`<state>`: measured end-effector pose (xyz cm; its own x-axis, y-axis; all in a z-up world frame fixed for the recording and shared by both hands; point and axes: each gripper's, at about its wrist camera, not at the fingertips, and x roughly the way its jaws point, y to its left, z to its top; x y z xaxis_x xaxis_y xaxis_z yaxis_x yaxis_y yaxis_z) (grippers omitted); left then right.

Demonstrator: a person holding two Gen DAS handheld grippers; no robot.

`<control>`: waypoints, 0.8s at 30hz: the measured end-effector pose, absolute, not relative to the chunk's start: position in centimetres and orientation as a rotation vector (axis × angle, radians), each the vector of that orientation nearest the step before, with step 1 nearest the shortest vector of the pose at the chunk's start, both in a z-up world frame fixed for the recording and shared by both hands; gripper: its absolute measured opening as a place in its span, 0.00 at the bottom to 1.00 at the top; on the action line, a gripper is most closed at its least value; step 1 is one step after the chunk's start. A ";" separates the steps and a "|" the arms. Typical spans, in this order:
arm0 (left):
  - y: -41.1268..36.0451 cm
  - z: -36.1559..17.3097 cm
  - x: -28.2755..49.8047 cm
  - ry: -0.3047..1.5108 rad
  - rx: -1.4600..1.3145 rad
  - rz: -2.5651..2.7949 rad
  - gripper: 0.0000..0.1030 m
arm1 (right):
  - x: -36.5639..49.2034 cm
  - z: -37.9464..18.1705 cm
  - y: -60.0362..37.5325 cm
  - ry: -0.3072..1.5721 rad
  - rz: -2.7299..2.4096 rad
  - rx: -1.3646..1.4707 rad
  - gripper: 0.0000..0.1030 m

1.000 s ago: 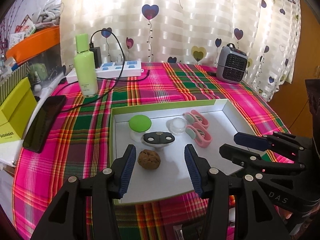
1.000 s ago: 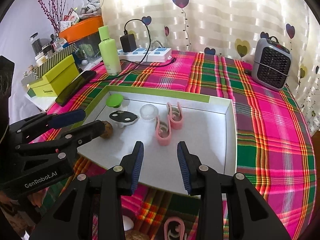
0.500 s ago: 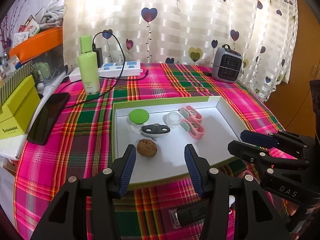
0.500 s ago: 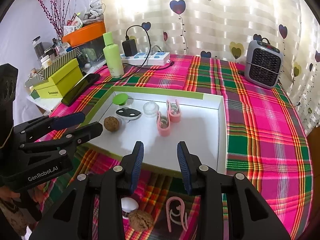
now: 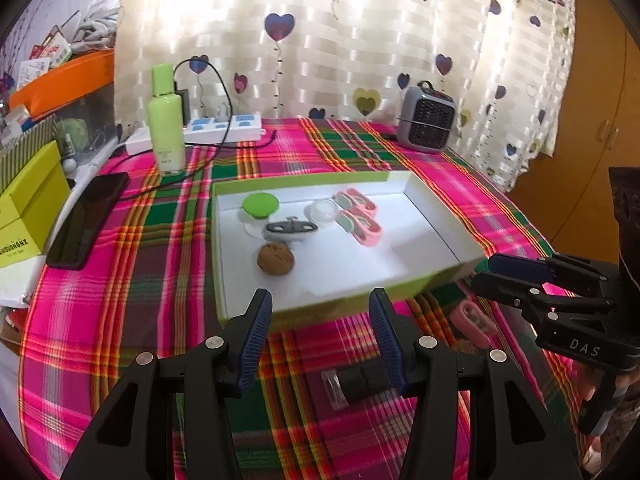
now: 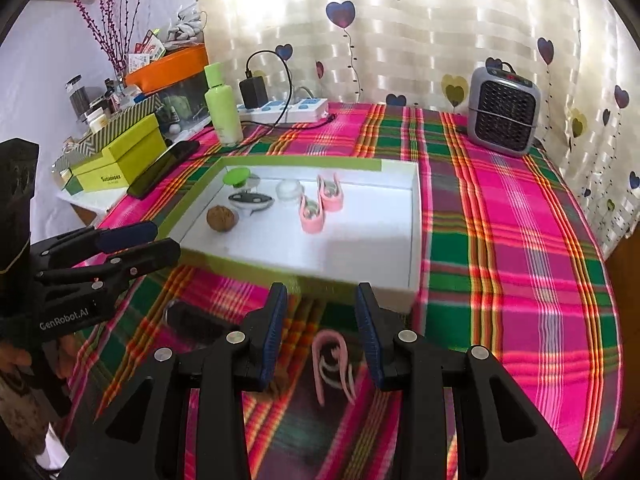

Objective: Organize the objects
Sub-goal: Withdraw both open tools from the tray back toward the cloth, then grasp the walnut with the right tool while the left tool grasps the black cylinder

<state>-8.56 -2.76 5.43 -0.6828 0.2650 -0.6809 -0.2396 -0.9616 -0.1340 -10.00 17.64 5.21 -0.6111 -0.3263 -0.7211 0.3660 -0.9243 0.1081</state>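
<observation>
A white tray with a green rim point(image 5: 304, 178) point(image 6: 304, 164) holds a walnut point(image 5: 275, 259), a green-capped piece point(image 5: 260, 205), a black-and-grey piece point(image 5: 290, 228), a small clear jar point(image 5: 323, 211) and two pink clips point(image 5: 362, 226). My left gripper point(image 5: 320, 320) hangs open and empty over the cloth before the tray. A small black-and-clear jar point(image 5: 352, 386) lies just under it. My right gripper point(image 6: 320, 312) is open and empty too. A loose pink clip point(image 6: 332, 364) lies on the cloth below its fingers.
At the back stand a green bottle point(image 5: 166, 120), a power strip with cables point(image 5: 224, 128) and a small grey heater point(image 5: 428, 122). A dark phone point(image 5: 86, 220) and a yellow-green box point(image 5: 28, 216) sit at the left. An orange bin point(image 6: 168, 66) tops the clutter.
Both grippers have drawn back from over the tray toward the table's near side. The loose jar and pink clip on the cloth have come into view. Neither jaw gap changed.
</observation>
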 end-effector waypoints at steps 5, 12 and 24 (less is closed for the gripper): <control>-2.6 4.9 -8.1 -0.043 -1.092 2.618 0.48 | -9.0 5.0 18.4 0.056 -2.522 1.123 0.35; -2.5 4.2 -7.4 -0.009 -1.096 2.561 0.52 | -7.9 4.3 19.3 0.021 -2.518 1.149 0.35; -1.4 2.8 -7.3 0.076 -1.091 2.410 0.55 | -6.8 4.4 19.9 -0.017 -2.513 1.127 0.35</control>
